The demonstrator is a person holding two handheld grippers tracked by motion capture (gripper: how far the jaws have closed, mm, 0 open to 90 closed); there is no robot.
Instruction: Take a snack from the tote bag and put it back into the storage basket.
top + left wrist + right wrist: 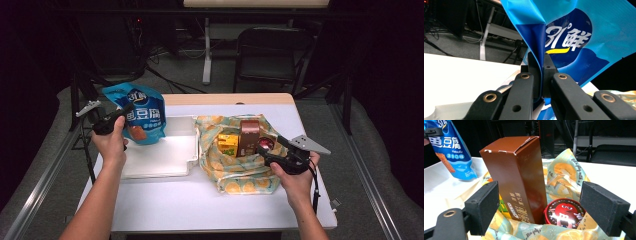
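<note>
A blue snack bag (137,112) hangs over the white tray (165,160), pinched at its upper left edge by my left gripper (116,120). In the left gripper view the jaws are shut on a fold of the blue snack bag (564,35). My right gripper (267,152) stands open at the right rim of a yellow fruit-print cloth bag (235,175). Inside it stand a brown box (249,136), a yellow carton (228,144) and a red round tin (266,144). In the right gripper view the brown box (519,175) and red tin (564,215) lie ahead between the wide pads.
The white table (210,205) has free room along its front edge. A black folding chair (272,55) and a table leg (206,50) stand on the floor beyond the far edge. Metal rails run along both sides.
</note>
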